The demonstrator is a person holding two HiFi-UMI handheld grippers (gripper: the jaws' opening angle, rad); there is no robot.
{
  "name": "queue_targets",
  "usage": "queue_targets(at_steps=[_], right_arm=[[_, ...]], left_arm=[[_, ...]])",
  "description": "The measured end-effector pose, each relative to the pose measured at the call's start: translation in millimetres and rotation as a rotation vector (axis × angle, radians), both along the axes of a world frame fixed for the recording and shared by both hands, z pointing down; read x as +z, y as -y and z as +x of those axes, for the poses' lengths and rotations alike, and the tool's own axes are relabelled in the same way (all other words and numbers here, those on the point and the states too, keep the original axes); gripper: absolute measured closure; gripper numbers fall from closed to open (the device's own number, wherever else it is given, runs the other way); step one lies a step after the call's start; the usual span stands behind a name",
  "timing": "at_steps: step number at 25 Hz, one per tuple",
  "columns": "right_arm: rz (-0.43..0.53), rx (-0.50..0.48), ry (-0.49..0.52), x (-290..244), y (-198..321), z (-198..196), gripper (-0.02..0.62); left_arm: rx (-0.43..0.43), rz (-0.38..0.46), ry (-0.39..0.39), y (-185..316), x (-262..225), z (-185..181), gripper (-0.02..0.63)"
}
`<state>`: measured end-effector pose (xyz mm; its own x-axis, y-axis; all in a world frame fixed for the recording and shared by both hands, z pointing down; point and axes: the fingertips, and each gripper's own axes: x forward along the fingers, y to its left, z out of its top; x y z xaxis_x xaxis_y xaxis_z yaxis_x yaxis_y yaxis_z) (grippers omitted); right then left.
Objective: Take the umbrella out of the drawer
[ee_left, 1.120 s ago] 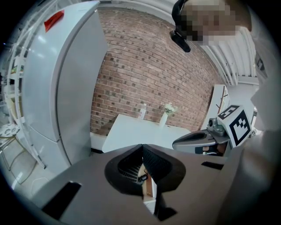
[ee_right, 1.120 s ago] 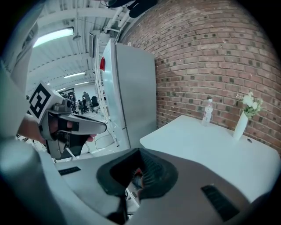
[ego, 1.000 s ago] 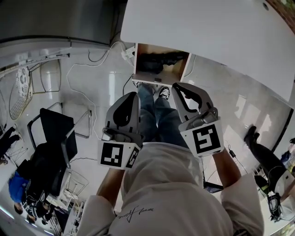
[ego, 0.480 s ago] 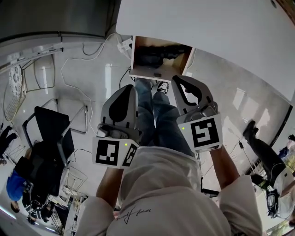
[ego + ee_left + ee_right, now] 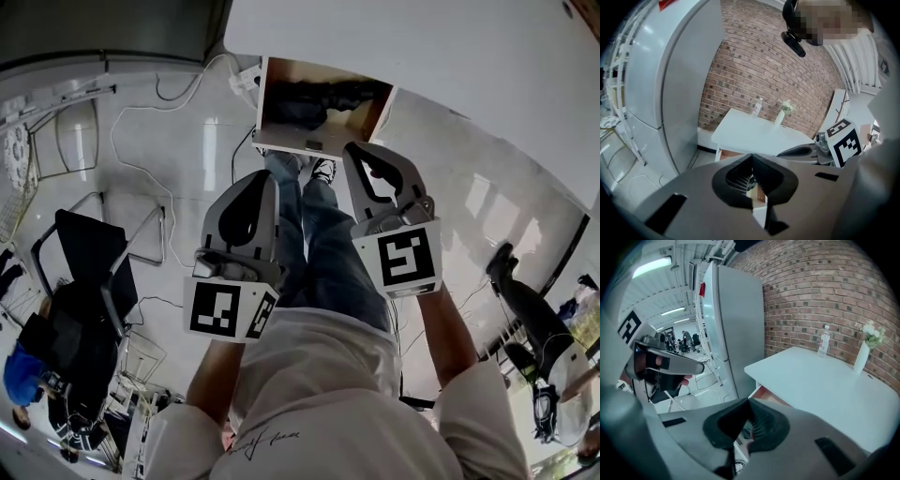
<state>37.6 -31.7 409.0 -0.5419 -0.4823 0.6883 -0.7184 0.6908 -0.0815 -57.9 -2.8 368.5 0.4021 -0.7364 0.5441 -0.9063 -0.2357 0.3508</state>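
Both grippers sank toward the drawer since a second ago.

Head view: two grey plastic grippers, left gripper (image 5: 263,184) and right gripper (image 5: 360,156), sit at 6 o'clock of the open wooden drawer (image 5: 296,145). One dark umbrella (image 5: 323,98) lies inside.

Left gripper view: jaws together, empty.

Right gripper view: jaws together, empty. One bottle (image 5: 825,341) and one vase (image 5: 861,356) stand on the smooth white table (image 5: 820,385), at 1 o'clock.

White tabletop (image 5: 422,56), wood-brown drawer (image 5: 367,120)
The umbrella (image 5: 319,98) is black, the wall (image 5: 811,291) is red brick with pale joints, the jeans (image 5: 328,244) are blue.
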Motion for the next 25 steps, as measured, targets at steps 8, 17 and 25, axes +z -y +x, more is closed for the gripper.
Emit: queue_targets(at_steps=[8, 17, 25], right_arm=[[-0.015, -0.043, -0.028, 31.6, -5.7, -3.5, 0.584], [-0.038, -0.067, -0.050, 70.2, -6.9, -5.6, 0.584], [-0.027, -0.158, -0.094, 104.0, -4.3, -9.1, 0.584]], left_arm=[[0.016, -0.014, -0.008, -7.4, 23.6, 5.2, 0.589], [-0.002, -0.041, -0.008, -13.1, 53.1, 3.2, 0.589], [-0.002, -0.066, 0.000, -17.1, 81.1, 9.3, 0.589]])
